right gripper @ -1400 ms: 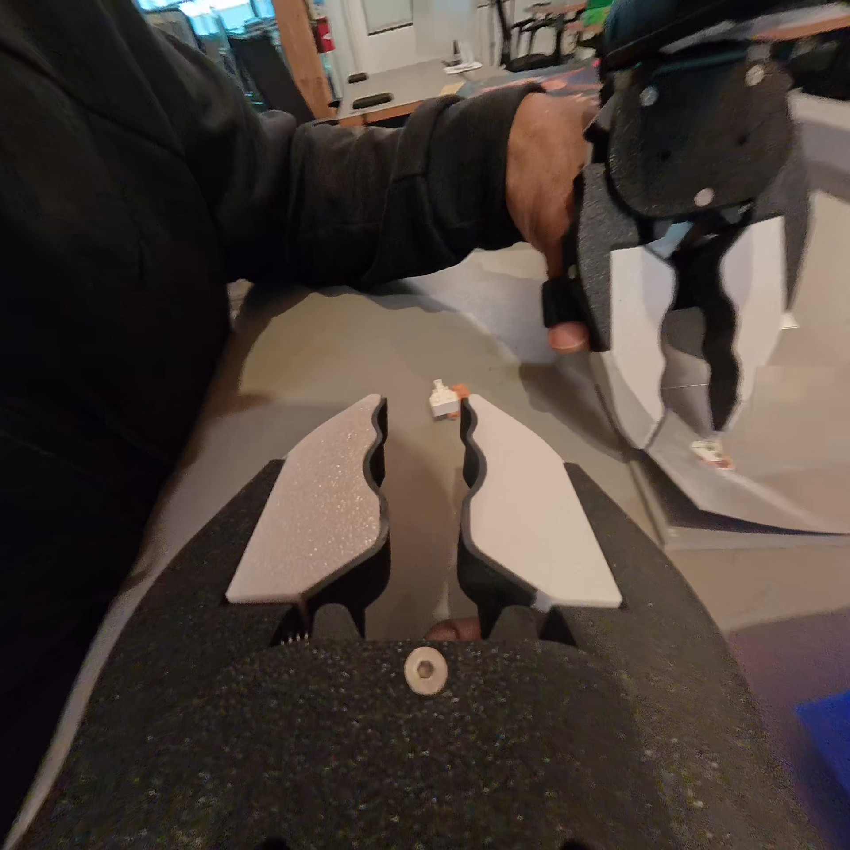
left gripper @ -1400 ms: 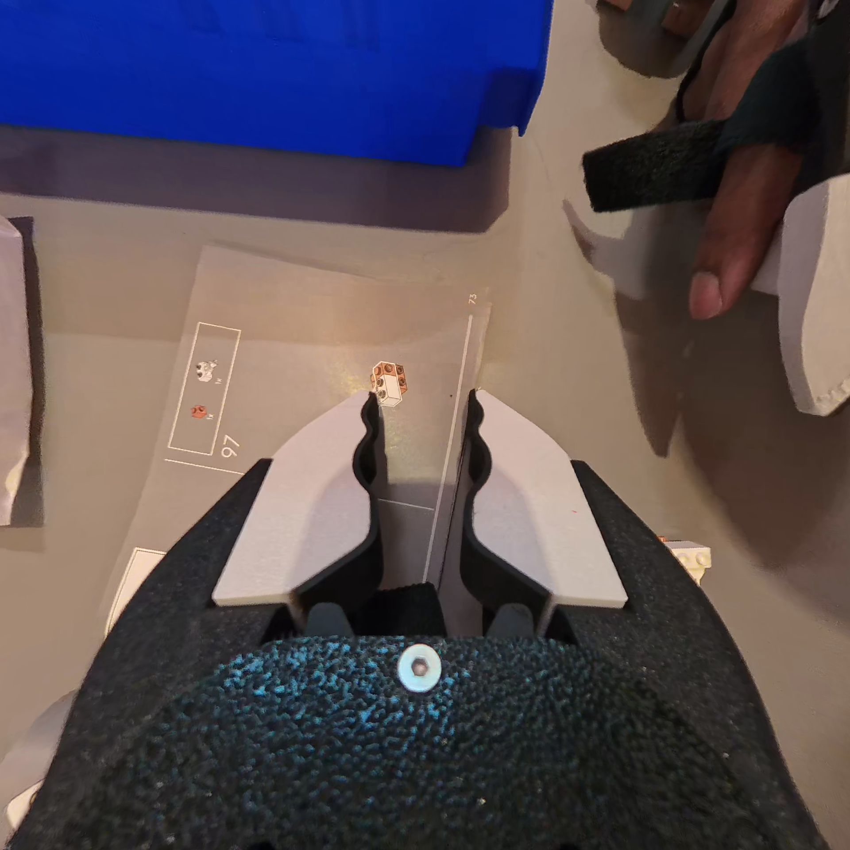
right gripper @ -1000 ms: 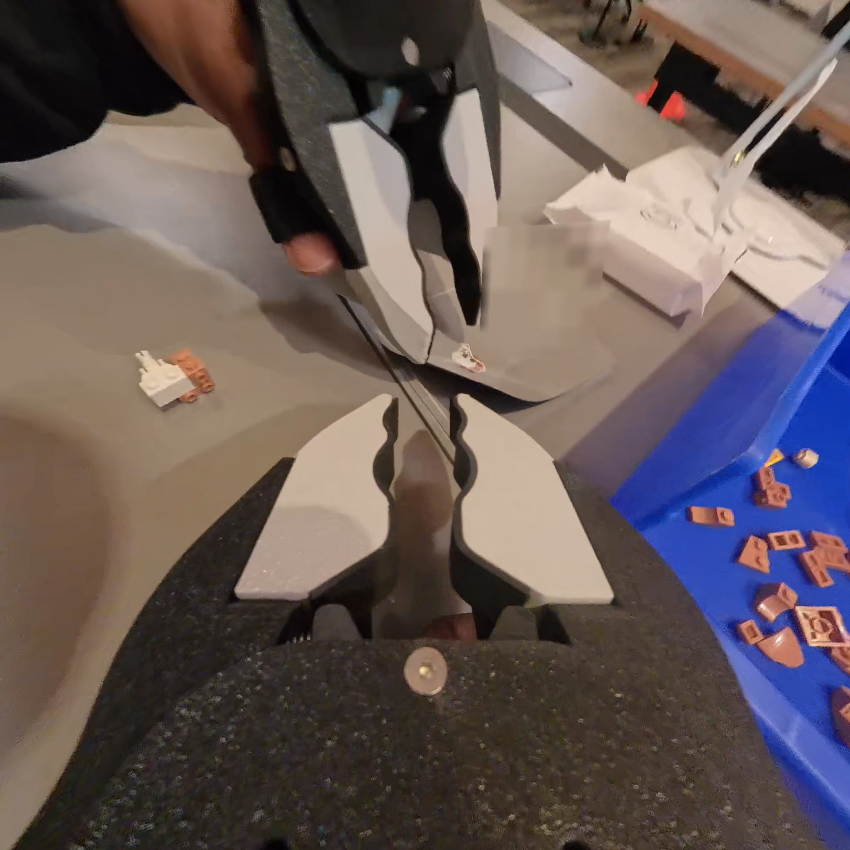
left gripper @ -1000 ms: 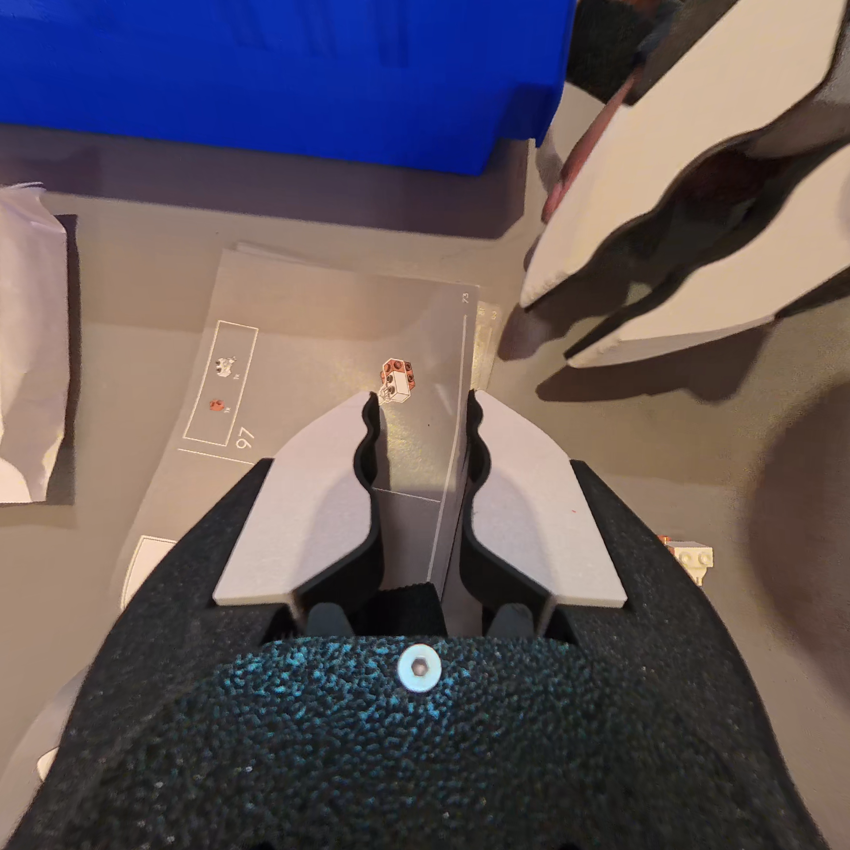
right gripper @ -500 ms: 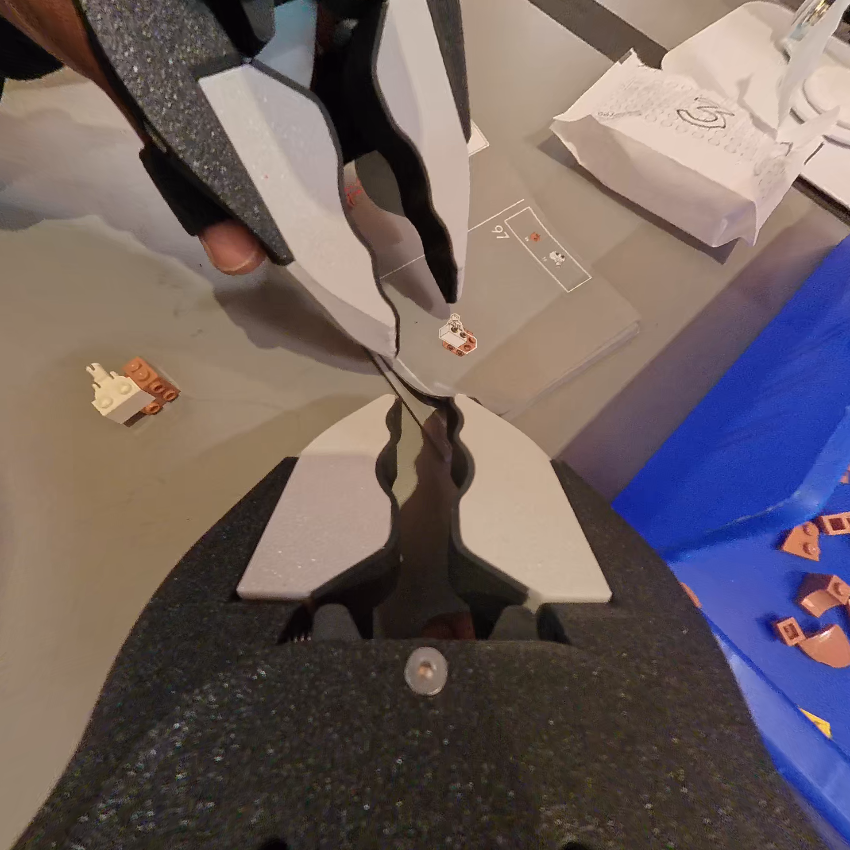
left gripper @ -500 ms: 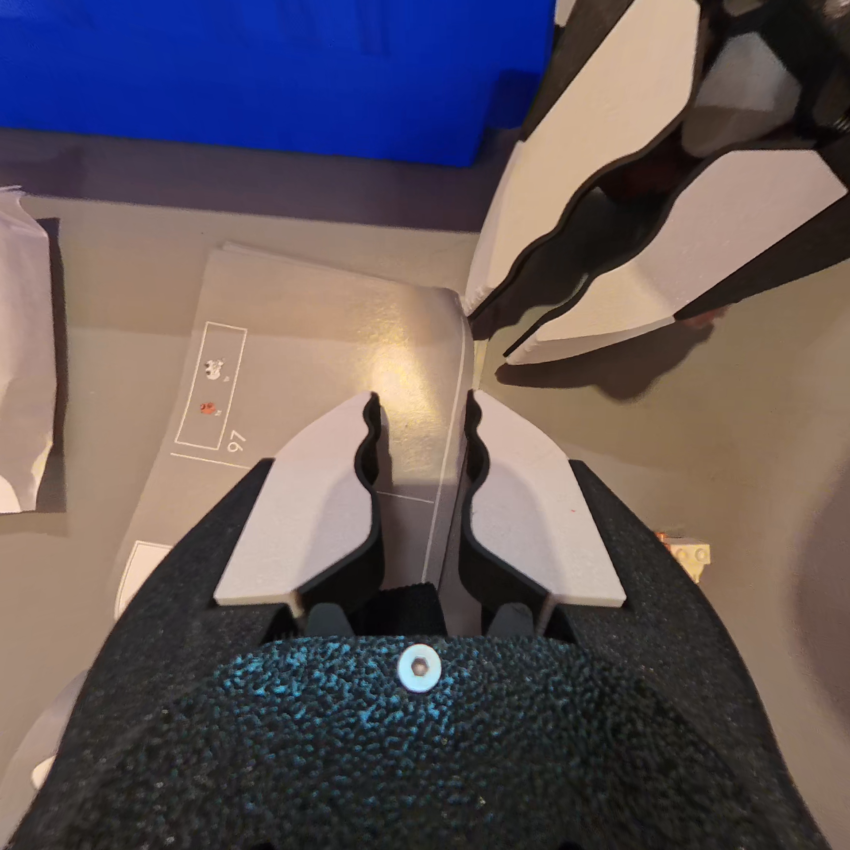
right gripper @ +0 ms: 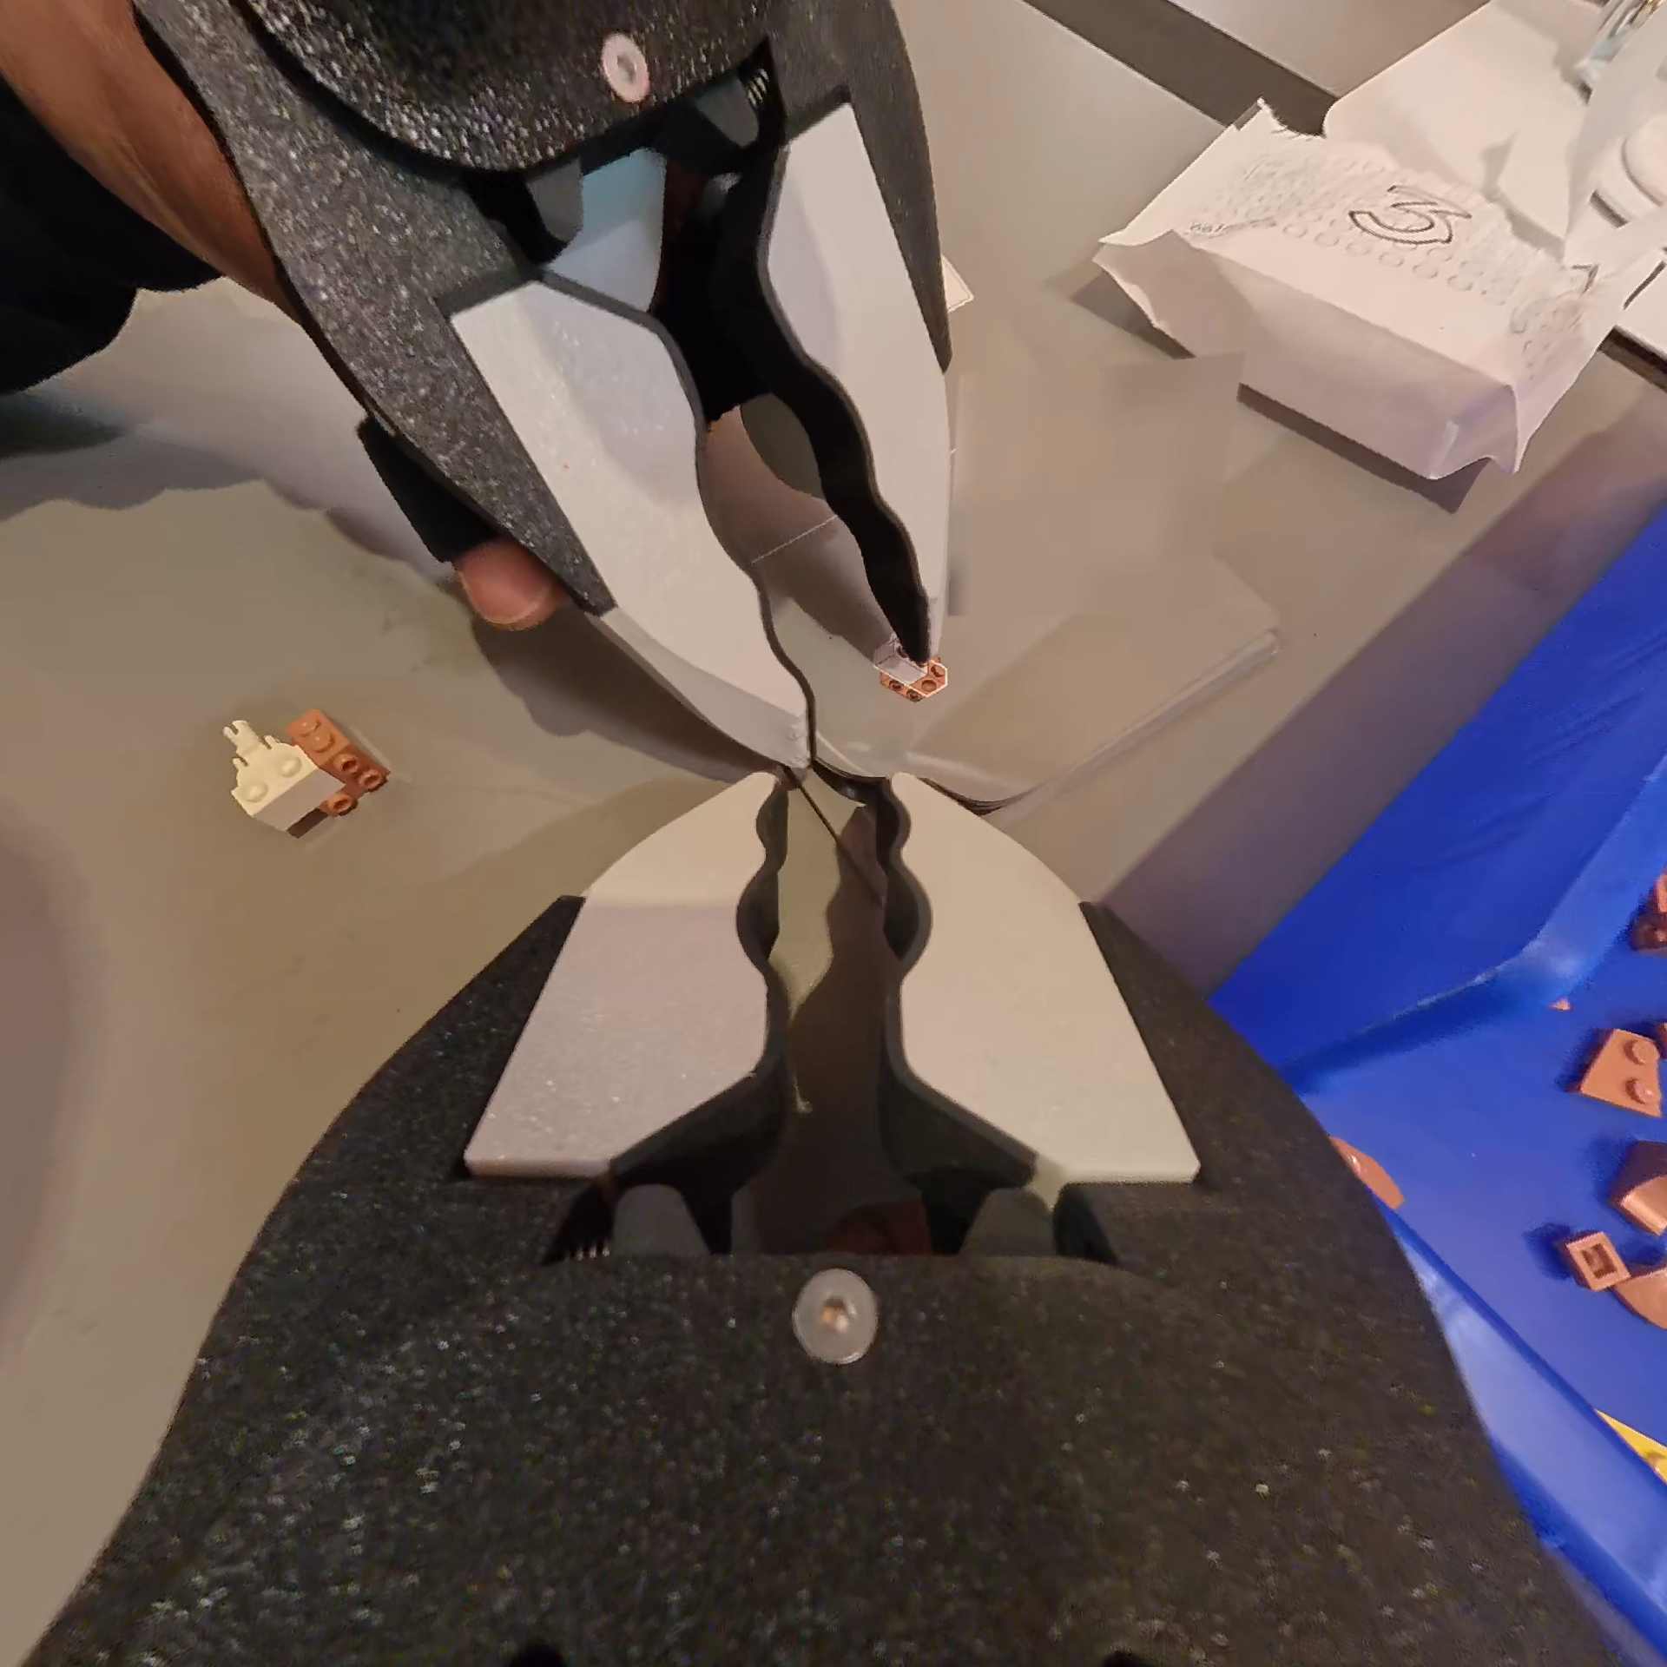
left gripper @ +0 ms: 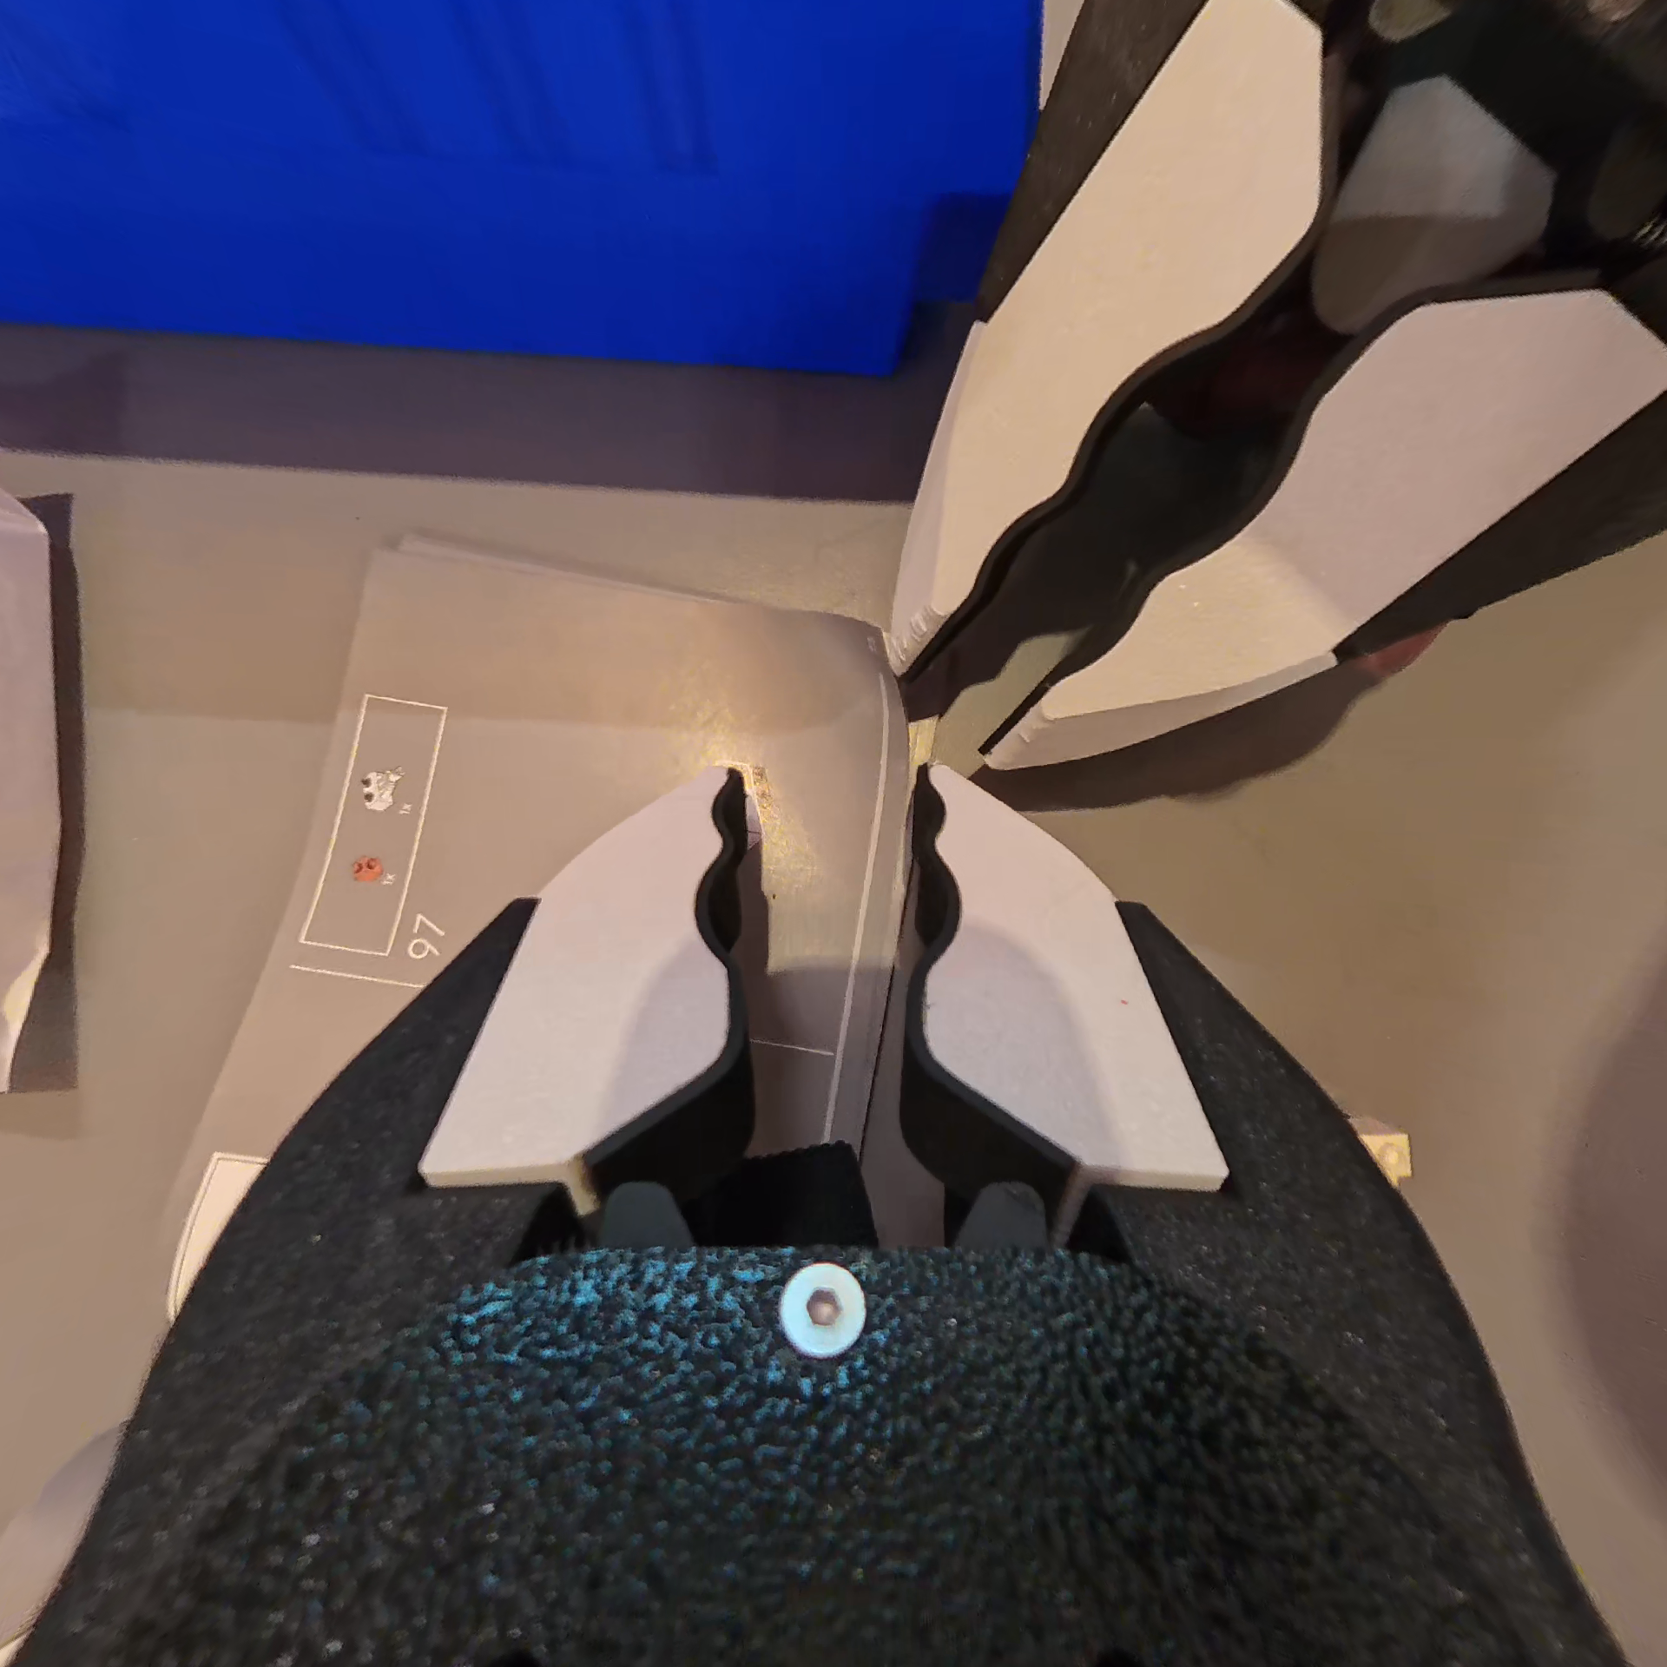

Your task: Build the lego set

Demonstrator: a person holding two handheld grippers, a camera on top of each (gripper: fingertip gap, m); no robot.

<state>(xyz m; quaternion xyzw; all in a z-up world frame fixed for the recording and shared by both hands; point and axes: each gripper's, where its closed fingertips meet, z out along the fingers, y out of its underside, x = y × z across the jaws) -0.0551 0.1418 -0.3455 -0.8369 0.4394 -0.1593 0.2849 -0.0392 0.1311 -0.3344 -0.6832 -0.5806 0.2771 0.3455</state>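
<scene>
Plainly the 2 tools, left tool (left gripper: 825, 785) and right tool (right gripper: 834, 794), gape unclenched at 1 booklet (left gripper: 586, 686) by 1 blue bin (left gripper: 451, 162)

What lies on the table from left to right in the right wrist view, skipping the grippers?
Small white-and-brown toy brick assembly → open grey instruction booklet → crumpled white paper bag → blue plastic bin holding loose brown bricks.

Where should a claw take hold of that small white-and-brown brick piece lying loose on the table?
Grip the white block of the brick piece across its flat side faces, coming from above. It lies alone on the grey table, so both sides look free; the thin white prongs and the brown studded end probably offer poorer purchase.
</scene>
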